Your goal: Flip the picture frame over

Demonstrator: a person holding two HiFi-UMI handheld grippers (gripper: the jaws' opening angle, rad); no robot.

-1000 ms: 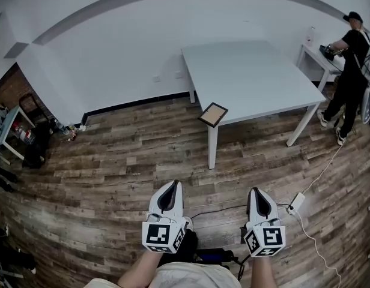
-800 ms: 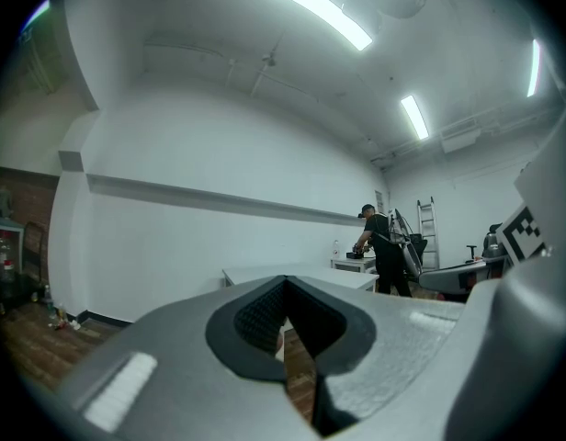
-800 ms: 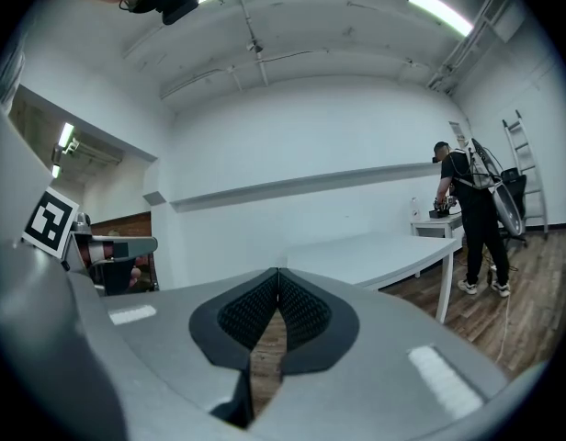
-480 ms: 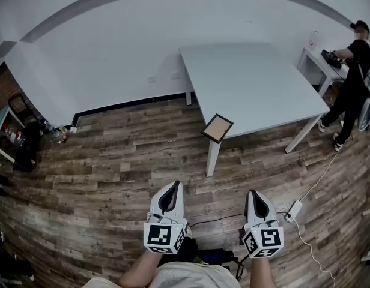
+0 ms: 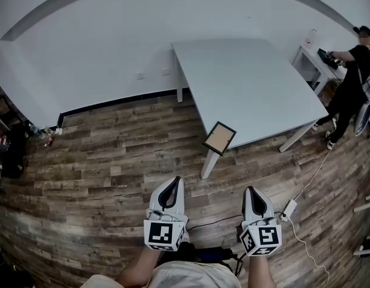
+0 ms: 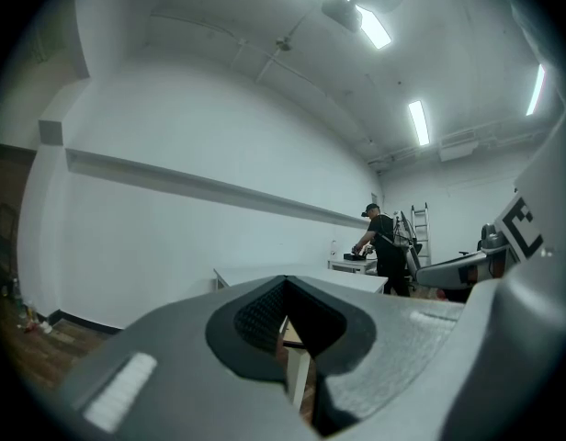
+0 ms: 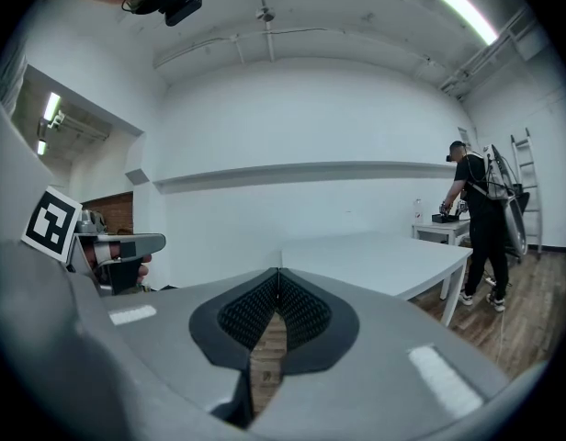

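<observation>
A wood-plank floor point(image 5: 101, 161) fills most of the head view, with a plain white wall point(image 5: 101, 53) behind it. A large white table point(image 5: 251, 77) stands out from that wall. At the far right another person point(image 5: 353, 71) bends over a small side table point(image 5: 308, 56), well apart from the work. The left gripper point(image 5: 168, 192) and right gripper point(image 5: 254, 197) are held low and near the body, both pointing toward the table. In each gripper view the ribbed pads meet at the tips, so both tools are closed and carry nothing. The picture frame point(image 5: 219, 138) lies on the table's nearest corner, just above the leg, and appears to hang slightly past the edge. It is a small rectangle with a thin dark border around a tan panel that faces up. Whether that panel is the front or the backing cannot be told from here. The task looks barely begun, and the step in hand is the approach. To do it well, the person should step up to the corner and part the jaws of one gripper before arriving. The overhanging edge is the natural place to pinch the thin border. The other gripper should stand ready to steady the frame, which could easily slide off the corner. A white power strip point(image 5: 288, 207) and its cable lie on the floor near the right gripper, and the person should step around them.
</observation>
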